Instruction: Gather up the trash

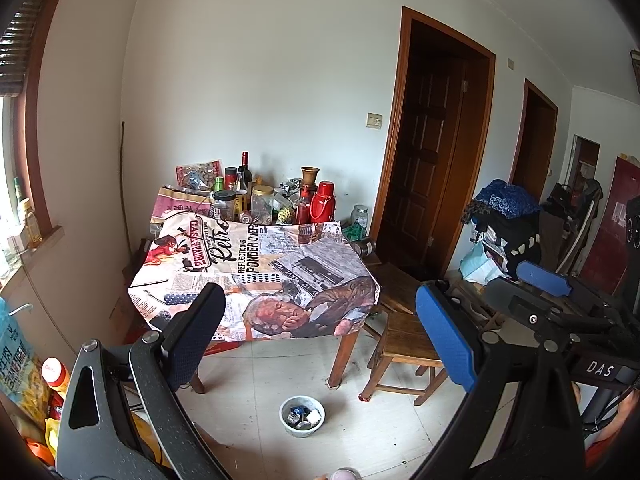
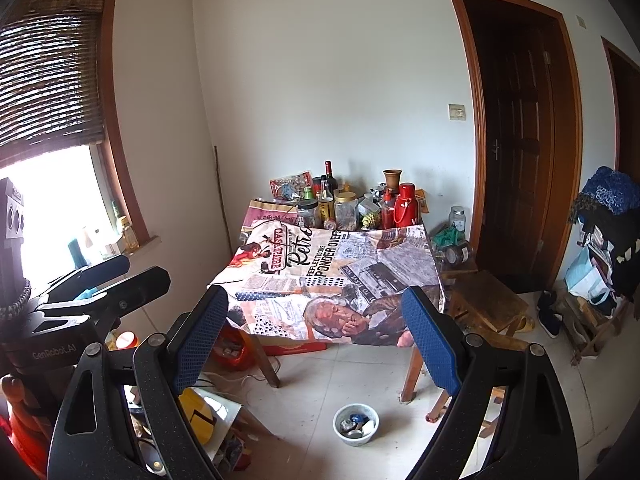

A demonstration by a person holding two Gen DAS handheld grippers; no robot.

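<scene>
A white bowl [image 1: 302, 416] holding small scraps stands on the tiled floor in front of the table; the right wrist view shows this bowl [image 2: 356, 424] too. My left gripper [image 1: 320, 336] is open, its pads wide apart with nothing between them, held in the air well short of the table [image 1: 256, 272]. My right gripper [image 2: 316, 340] is open and empty as well, facing the same table [image 2: 332, 276]. The right gripper [image 1: 532, 288] shows at the right of the left wrist view. The left gripper [image 2: 146, 270] shows at the left of the right wrist view.
The table carries a newspaper-print cloth, with bottles and jars [image 1: 264, 200] and a red flask [image 1: 322, 202] crowded at its far edge. Wooden stools [image 1: 404, 344] stand at its right. Bags and clutter [image 1: 24, 364] lie on the floor at left. A piled rack [image 2: 608, 248] stands by the doors.
</scene>
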